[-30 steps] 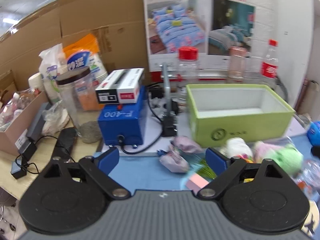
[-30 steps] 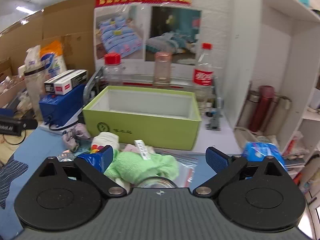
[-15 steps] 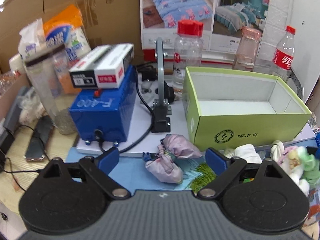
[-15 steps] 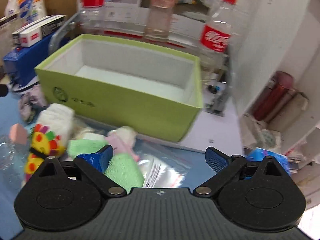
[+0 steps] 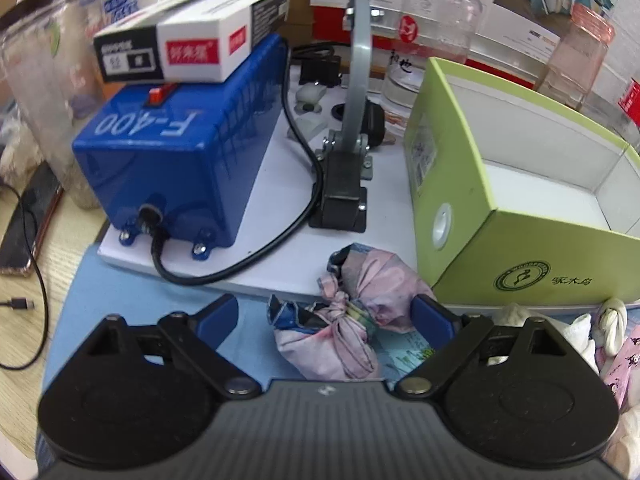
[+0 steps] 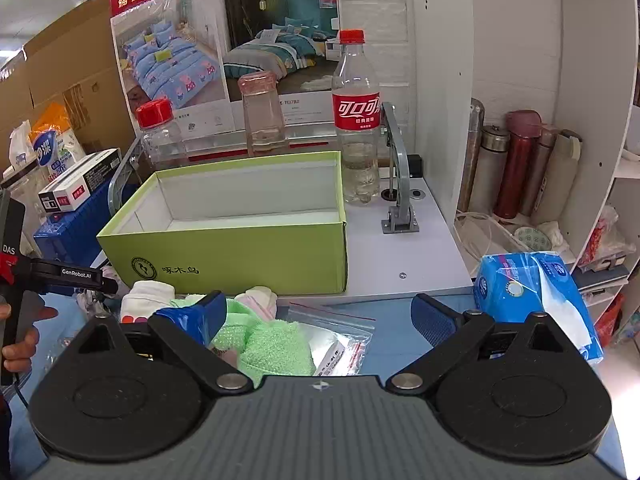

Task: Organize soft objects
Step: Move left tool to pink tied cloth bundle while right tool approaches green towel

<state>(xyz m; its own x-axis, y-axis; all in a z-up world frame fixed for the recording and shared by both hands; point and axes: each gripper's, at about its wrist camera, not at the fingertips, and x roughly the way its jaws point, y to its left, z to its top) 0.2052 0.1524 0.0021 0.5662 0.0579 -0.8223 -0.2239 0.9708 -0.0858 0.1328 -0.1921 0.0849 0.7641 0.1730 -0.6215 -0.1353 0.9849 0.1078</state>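
Observation:
A knotted pink cloth bundle [image 5: 352, 316] lies on the blue mat, between the open fingers of my left gripper [image 5: 326, 314]. An empty green box [image 5: 520, 216] stands to its right; it also shows in the right wrist view [image 6: 240, 248]. White and pink soft items [image 5: 600, 328] lie in front of the box. My right gripper [image 6: 318, 314] is open above a green fluffy cloth [image 6: 272, 344] and a clear zip bag [image 6: 340, 340]. White and pink socks [image 6: 148, 296] lie to the left. The left gripper tool [image 6: 60, 276] shows at the left edge.
A blue F-400 machine [image 5: 180, 152] with a carton on top stands left of the box, with a black cable and a grey lever clamp [image 5: 352, 120]. Bottles [image 6: 356, 120] stand behind the box. A blue tissue pack [image 6: 532, 300] lies right. Flasks [image 6: 516, 164] stand on a shelf.
My left gripper has moved forward and down so the pink bundle now sits between its fingers. My right gripper has pulled back and tilted up; the box looks farther away.

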